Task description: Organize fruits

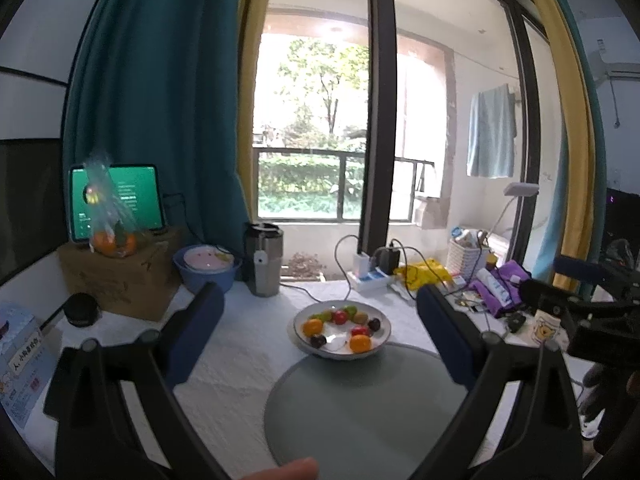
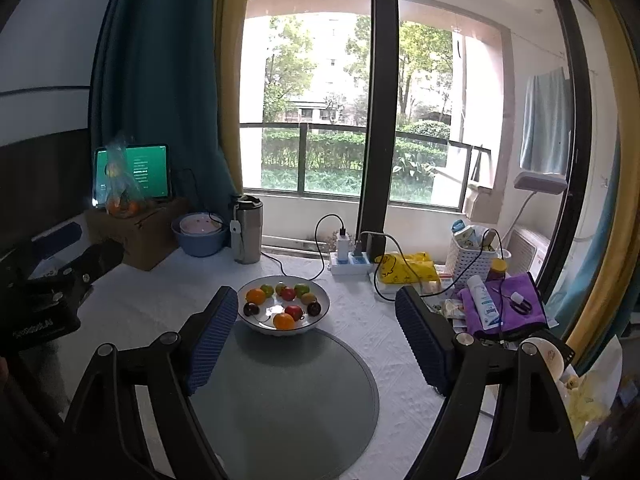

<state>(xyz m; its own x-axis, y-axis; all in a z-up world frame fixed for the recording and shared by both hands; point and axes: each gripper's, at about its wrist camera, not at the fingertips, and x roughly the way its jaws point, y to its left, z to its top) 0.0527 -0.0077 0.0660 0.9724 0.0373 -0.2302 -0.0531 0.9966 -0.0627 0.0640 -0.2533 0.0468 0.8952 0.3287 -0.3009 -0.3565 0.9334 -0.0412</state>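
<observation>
A white bowl with a dark rim (image 1: 379, 347) (image 2: 320, 316) stands on the white table at the far edge of a round grey-green mat (image 1: 360, 412) (image 2: 288, 396). It holds several small fruits: oranges (image 1: 313, 326) (image 2: 283, 321), red ones (image 1: 340, 317) (image 2: 294, 311), green ones (image 2: 301, 289), dark plums (image 1: 318, 341) (image 2: 251, 309) and a kiwi (image 1: 361, 317). My left gripper (image 1: 320, 312) is open and empty, above the mat, short of the bowl. My right gripper (image 2: 316, 312) is open and empty, also above the mat.
A steel tumbler (image 1: 264, 258) (image 2: 247, 230), a blue bowl (image 1: 208, 268) (image 2: 198, 234), a cardboard box (image 1: 120, 280) with a tablet and bagged oranges (image 1: 112, 244) stand at back left. A power strip (image 1: 370, 278) (image 2: 350, 262), cables, a white basket (image 2: 474, 258) and purple cloth (image 2: 504, 308) crowd the right.
</observation>
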